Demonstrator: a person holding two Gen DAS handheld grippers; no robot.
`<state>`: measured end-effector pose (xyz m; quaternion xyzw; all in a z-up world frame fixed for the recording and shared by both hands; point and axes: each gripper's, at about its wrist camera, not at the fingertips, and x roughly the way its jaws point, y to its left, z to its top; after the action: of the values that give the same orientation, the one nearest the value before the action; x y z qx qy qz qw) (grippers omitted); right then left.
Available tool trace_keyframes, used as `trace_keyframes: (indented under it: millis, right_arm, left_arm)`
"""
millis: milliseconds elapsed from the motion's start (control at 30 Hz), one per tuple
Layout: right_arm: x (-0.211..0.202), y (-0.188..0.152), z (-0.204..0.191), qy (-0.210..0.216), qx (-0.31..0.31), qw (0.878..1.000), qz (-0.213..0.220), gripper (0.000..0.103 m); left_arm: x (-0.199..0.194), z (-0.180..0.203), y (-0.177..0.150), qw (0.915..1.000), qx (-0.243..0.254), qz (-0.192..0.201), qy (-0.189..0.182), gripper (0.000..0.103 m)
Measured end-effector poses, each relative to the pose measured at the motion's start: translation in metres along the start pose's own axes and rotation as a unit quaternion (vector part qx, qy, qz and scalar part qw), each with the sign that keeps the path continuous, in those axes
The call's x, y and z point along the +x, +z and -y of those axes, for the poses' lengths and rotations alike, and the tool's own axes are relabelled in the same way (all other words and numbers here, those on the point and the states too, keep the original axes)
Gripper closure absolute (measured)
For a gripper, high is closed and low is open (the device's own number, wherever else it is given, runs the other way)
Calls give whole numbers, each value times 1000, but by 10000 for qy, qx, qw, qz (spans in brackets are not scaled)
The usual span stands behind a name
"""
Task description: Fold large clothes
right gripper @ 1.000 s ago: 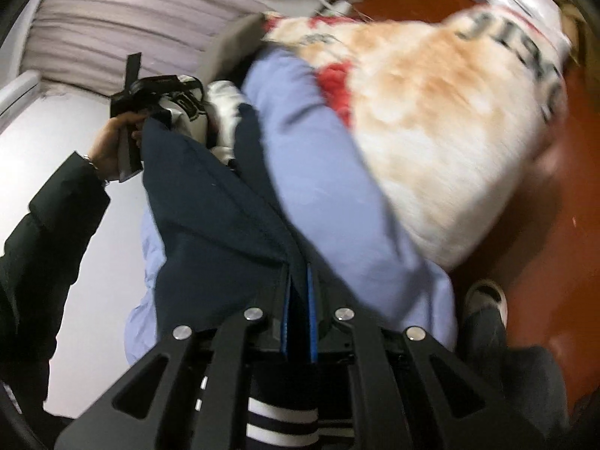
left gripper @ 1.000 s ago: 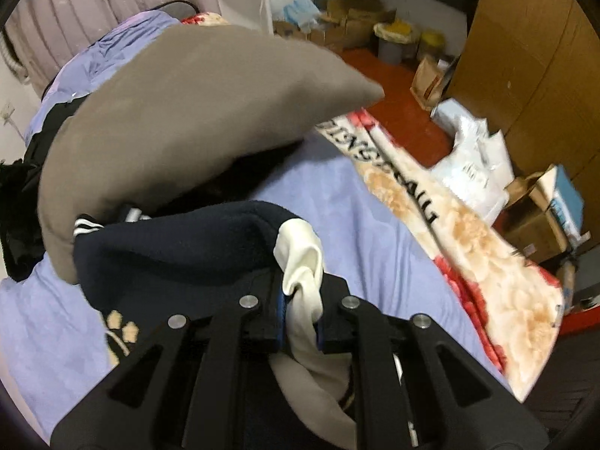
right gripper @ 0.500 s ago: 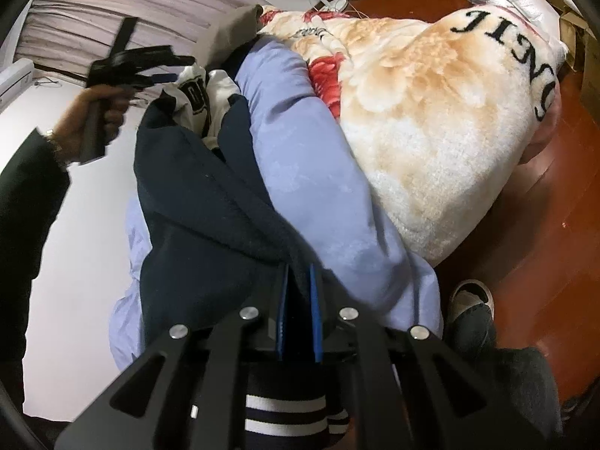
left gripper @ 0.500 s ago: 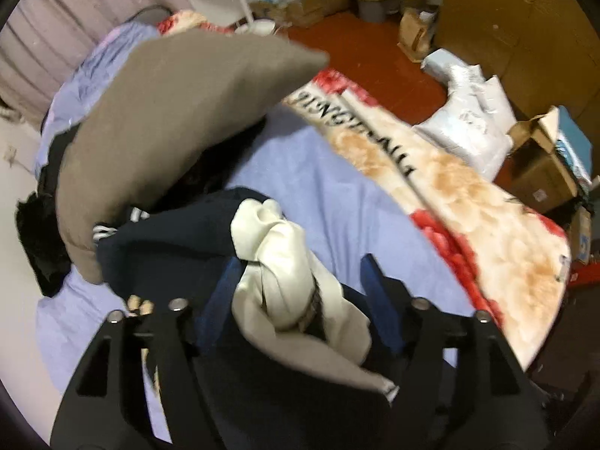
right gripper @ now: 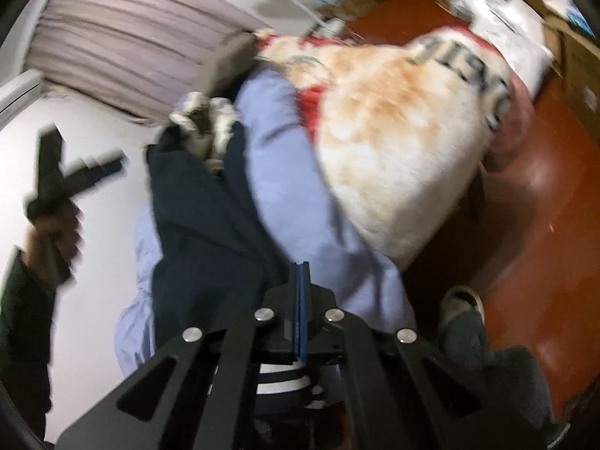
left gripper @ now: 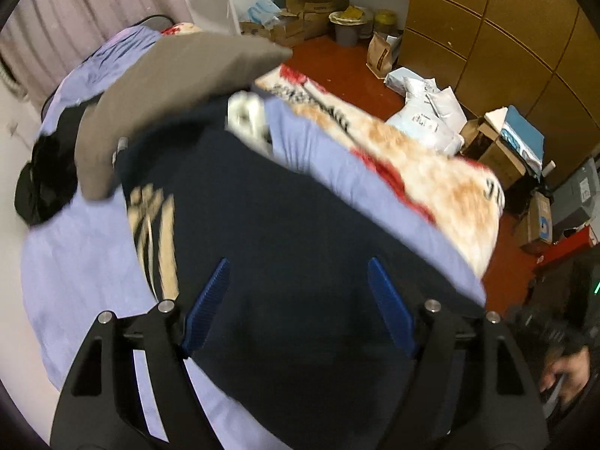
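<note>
Bed [left gripper: 67,258]: one navy garment [left gripper: 285,247], one gaping left gripper [left gripper: 300,300].

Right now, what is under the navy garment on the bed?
The navy garment lies on a lavender sheet, which shows around its edges. Whatever sits beneath its middle is covered.

L gripper [left gripper: 298,300] fingers spread – R gripper [right gripper: 302,281] fingers closed

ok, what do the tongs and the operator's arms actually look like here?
Both tongs, left and right, are matte black angular frames with triangular cut-outs and silver bolt heads. The fingers carry ribbed blue pads. No cables or markings show. In the right wrist view, the left hand is bare on a black grip, with a dark sleeve.
</note>
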<state>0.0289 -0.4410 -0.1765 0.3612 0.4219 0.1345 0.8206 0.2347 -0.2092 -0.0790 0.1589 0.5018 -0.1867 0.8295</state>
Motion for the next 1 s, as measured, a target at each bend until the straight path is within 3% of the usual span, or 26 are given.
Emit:
trace_keyframes:
  millis: [100,200,233,333,400,567,667,767,833,933,1000]
  right_arm:
    - [-3,3,-23,277,-295,9991,134,99]
    - [-2,11,-61,134,-822,9963,222,99]
    - [0,16,-73,139,-929,9953,236,99]
    - [19,42,-123,56,-1456,9893,98,99]
    - [39,65,-165,-40,-1912,9815,16,99]
    - [123,134,-265,-527,-2985,9520,-413,100]
    - [190,164,-299,-929,-3361,9340,-779,100]
    - [262,185,-306,-1257,-3304,9268,-1263,100]
    - [293,188,-297,-1539,-3210,9218,-1535,101]
    - [340,197,-258,-2225,-2980,9105,-1805,103]
    - [358,201,-229,-2413,-2737,9103,-1956,103]
  left_arm:
    - [-3,8,-48,9991,-132,414,27,29]
    - [5,10,-78,9960,-473,699,-301,32]
    - [13,11,-86,9946,-579,709,-484,45]
    - [41,18,-107,9901,-762,719,-936,68]
    - [56,25,-117,9856,-849,704,-1283,70]
    - [66,40,-136,9853,-582,1045,-1221,70]
    - [74,46,-150,9861,-384,1138,-1144,70]
    - [78,54,-156,9883,-157,1176,-959,69]
    - [76,53,-159,9873,-221,1187,-1036,69]
    - [76,54,-158,9864,-228,1183,-1122,70]
    - [74,54,-160,9861,-213,1177,-1157,70]
